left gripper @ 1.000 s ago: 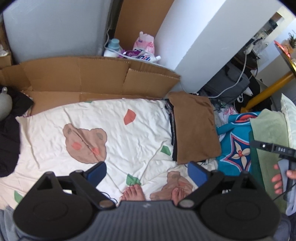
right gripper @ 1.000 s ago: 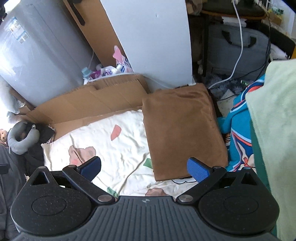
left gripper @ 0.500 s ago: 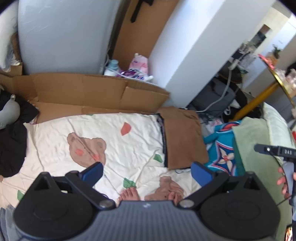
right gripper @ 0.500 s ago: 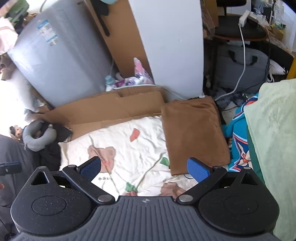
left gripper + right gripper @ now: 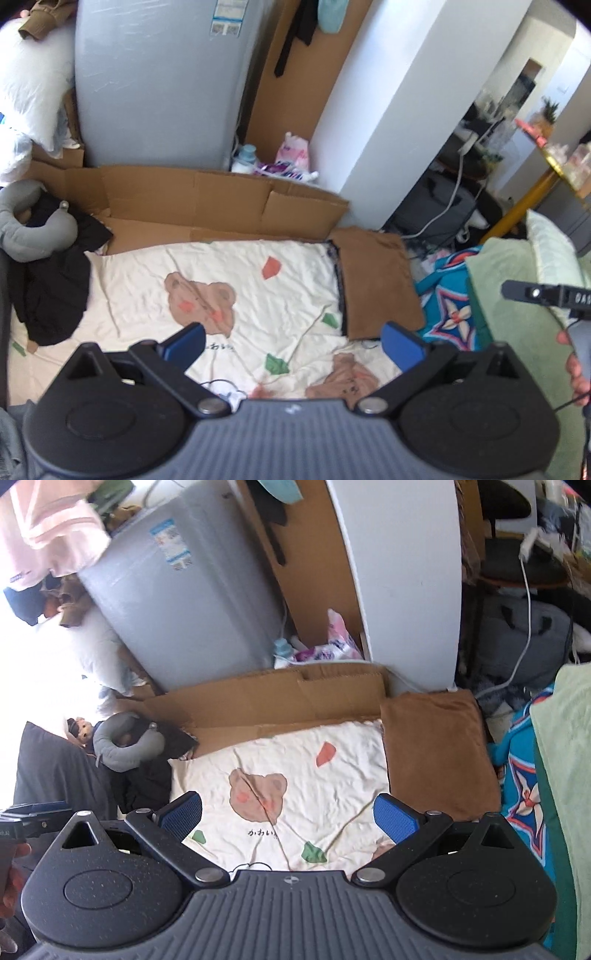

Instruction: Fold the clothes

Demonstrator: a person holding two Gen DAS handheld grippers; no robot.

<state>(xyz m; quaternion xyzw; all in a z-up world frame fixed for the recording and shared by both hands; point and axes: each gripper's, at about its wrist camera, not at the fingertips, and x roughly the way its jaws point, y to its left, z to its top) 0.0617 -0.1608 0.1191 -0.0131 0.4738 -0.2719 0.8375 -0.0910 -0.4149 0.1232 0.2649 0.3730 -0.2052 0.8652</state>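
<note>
A folded brown garment (image 5: 376, 280) (image 5: 436, 757) lies flat at the right edge of a cream sheet with bear prints (image 5: 258, 295) (image 5: 314, 775). A heap of black clothes (image 5: 51, 291) (image 5: 144, 786) sits at the sheet's left edge. My left gripper (image 5: 291, 343) hangs high over the sheet's near part, open, with nothing between its blue pads. My right gripper (image 5: 290, 814) is also raised above the sheet, open and holding nothing. A hand grips the right gripper's body (image 5: 546, 295) at the right of the left wrist view.
Flattened cardboard (image 5: 207, 199) lies behind the sheet, against a grey appliance (image 5: 155, 85) and a white column (image 5: 399, 110). A grey neck pillow (image 5: 33, 229) rests on the black heap. A teal patterned cloth (image 5: 450, 306) and a pale green blanket (image 5: 517, 325) lie to the right.
Both grippers have risen and drawn back, so the sheet and the brown garment look smaller and more of the room shows. The bare feet at the bottom have nearly left the left wrist view.
</note>
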